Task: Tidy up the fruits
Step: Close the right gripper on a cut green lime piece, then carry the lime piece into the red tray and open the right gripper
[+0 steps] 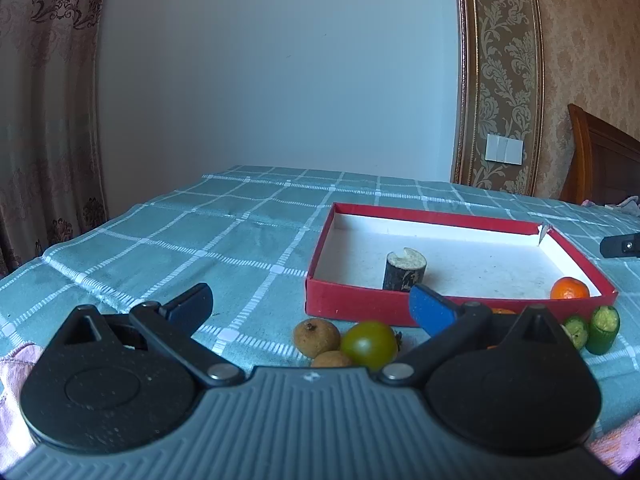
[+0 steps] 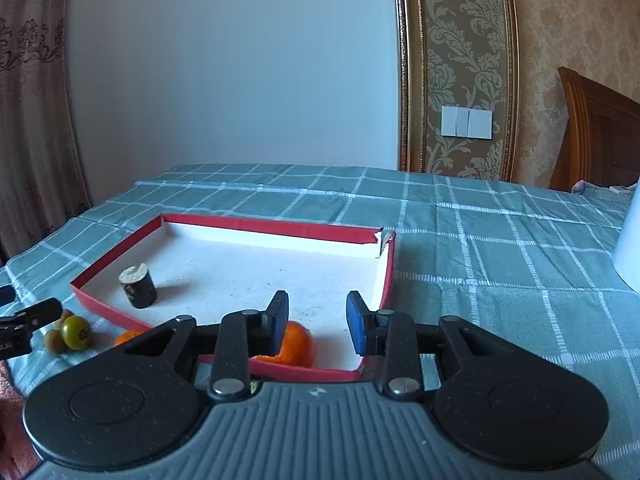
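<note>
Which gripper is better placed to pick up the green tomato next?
Left, probably. The left gripper is open with the green tomato just ahead between its fingers. The right gripper is over the red box, by the orange inside.

You find no readable words, numbers or brand names anywhere in either view. The only mark is a small white emblem point(image 1: 309, 376) moulded on each gripper's grey ribbed body, too tiny to make out.

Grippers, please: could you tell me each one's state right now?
Left gripper: open, holding nothing.
Right gripper: open, holding nothing.
</note>
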`<state>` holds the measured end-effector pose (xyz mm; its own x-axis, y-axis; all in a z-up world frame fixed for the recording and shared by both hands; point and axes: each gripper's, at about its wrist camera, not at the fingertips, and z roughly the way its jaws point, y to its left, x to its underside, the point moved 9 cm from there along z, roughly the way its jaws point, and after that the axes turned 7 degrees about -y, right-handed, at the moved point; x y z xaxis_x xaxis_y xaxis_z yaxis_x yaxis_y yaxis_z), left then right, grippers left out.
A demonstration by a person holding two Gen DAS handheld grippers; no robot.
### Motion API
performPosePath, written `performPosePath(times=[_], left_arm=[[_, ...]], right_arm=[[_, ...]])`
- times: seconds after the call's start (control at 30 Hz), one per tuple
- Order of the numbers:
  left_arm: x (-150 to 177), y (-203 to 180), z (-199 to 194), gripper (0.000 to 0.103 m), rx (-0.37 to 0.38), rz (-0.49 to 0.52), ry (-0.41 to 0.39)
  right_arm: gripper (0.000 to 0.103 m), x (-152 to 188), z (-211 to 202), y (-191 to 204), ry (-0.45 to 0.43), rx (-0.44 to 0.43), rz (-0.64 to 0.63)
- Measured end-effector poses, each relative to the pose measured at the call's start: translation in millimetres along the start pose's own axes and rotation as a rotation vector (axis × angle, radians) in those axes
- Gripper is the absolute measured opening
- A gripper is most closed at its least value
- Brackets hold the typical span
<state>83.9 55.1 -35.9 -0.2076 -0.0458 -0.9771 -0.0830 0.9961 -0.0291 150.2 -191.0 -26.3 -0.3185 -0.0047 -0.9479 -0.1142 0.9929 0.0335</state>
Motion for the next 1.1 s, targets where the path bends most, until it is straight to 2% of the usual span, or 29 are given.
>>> performPosePath(times=[0.1,0.2,0.33,0.57,0.93,1.1], left_arm=[[0.4,0.6,0.1,0.103,0.004,-0.008,0.002],[0.1,0.8,1.6,0.103,0.009,-0.008,0.007],[0.0,0.2,-0.2,0.103,0.012,-0.005,0.001],[-0.1,0.3,0.1,0.103,0.011,-0.009,0.001],[0.4,0.4,0.3,0.103,0.011,-0.009,0.002],[0.6,0.4,0.1,0.103,0.009,-0.009,0.003]], right_arm=[[0.031,3.3,4.2,-4.6,0.016,-0.010,0.033],[0.031,10.8,-6.7,9.9,0.016,-0.033,-0.035],[0.031,30.1,-16.7,25.1,0.058,-0.063,-0.111],[0.031,54.2,-10.7,26.9,0.127,-0.058,-0.109],[0.029,53.5,-11.9,24.1,0.111,-0.070,-0.070],[0.029,34.6,-22.8,26.7,0.051,-0.072,-0.073]])
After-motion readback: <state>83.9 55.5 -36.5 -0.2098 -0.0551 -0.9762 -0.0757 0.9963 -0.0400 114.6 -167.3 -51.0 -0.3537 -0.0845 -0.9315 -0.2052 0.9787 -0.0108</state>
